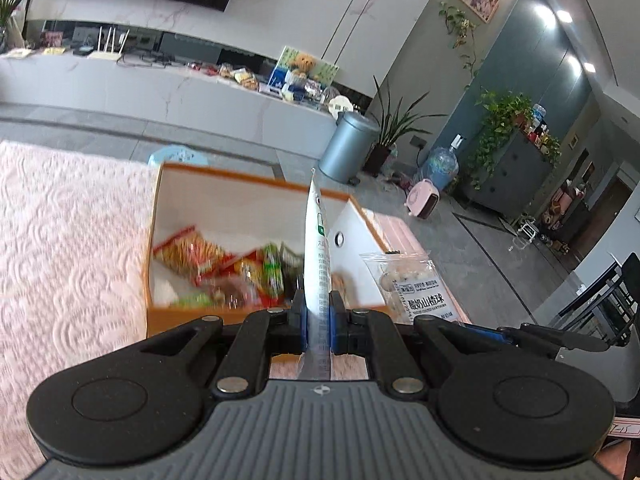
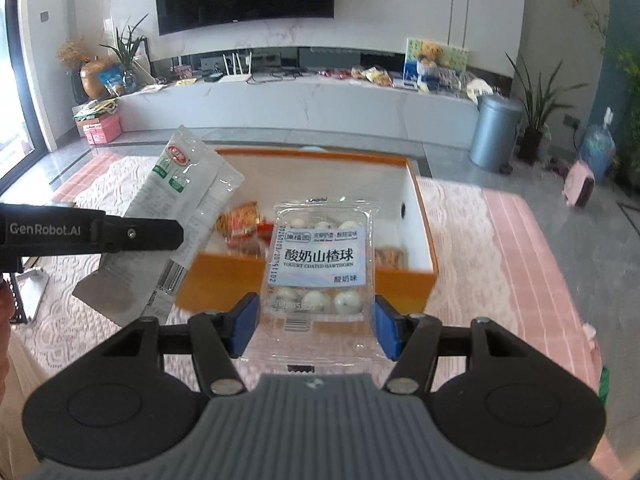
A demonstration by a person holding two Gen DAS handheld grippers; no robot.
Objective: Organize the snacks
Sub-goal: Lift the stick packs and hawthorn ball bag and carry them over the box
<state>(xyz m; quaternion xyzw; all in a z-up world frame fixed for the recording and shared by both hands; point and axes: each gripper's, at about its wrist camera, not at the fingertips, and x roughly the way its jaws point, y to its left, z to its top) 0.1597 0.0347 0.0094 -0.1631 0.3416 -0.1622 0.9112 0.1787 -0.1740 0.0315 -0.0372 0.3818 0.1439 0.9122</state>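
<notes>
Snacks are headed for the open orange cardboard box (image 2: 304, 280) with white walls. Left gripper (image 1: 318, 314) pinches a flat white plastic pouch (image 1: 318, 240) edge-on, just above the box's near wall. Right gripper (image 2: 316, 320) clamps a clear plastic hawthorn-ball pack (image 2: 318, 256) by its sides, also near that wall. Judging by looks, both are light; the pouch is limp and slippery, the pack stiffer but crushable.

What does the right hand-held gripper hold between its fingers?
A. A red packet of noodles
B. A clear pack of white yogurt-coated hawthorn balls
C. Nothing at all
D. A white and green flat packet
B: in the right wrist view the right hand-held gripper is shut on the clear pack of hawthorn balls, above the near edge of the orange box.
</notes>
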